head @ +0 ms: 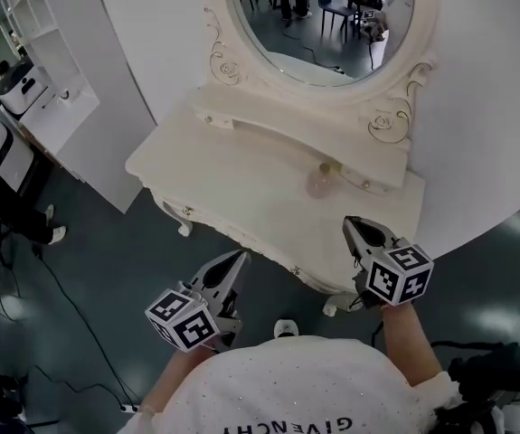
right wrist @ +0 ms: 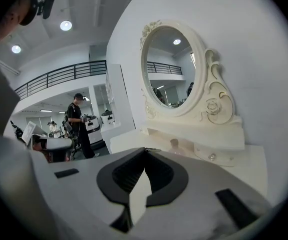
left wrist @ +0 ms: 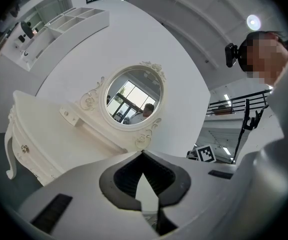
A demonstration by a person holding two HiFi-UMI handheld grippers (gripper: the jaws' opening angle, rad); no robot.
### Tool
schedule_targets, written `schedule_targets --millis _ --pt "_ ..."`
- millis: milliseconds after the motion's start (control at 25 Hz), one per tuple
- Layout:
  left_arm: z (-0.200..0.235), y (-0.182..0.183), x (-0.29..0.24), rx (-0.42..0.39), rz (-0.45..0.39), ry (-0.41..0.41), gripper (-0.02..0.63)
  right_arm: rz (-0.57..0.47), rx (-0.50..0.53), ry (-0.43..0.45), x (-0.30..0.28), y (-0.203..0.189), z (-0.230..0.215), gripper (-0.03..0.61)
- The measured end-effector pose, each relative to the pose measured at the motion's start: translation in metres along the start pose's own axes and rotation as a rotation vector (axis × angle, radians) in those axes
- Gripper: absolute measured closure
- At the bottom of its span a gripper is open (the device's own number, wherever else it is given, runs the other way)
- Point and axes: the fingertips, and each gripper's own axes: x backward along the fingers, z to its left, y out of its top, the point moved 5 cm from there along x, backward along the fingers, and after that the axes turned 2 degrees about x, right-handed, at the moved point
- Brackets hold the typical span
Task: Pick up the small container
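Observation:
The small container [head: 321, 181], a pale pink, see-through jar with a round stopper, stands on the cream dressing table [head: 241, 188] near the mirror's right foot. In the right gripper view the container [right wrist: 174, 144] shows just beyond the jaw tips. My right gripper [head: 350, 222] hovers over the table's front right edge, short of the container, shut and empty. My left gripper [head: 240, 257] hangs in front of the table over the floor, also shut with nothing in it. Each gripper's own view, left gripper [left wrist: 142, 154] and right gripper [right wrist: 145, 150], shows the jaws closed tip to tip.
An oval mirror [head: 323, 25] in a carved frame rises behind the table against a white wall. A white shelf unit [head: 38, 34] stands at the far left. Cables [head: 61, 287] trail on the dark floor. A person [right wrist: 78, 124] stands far off.

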Motion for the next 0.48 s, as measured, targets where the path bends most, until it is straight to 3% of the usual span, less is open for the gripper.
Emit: schedule_targets --millis 480 --pt "0.035 0.001 -0.041 0.029 0.075 0.097 0.612 -0.073 -0.037 -0.042 -0.073 0.017 -0.065 0.577"
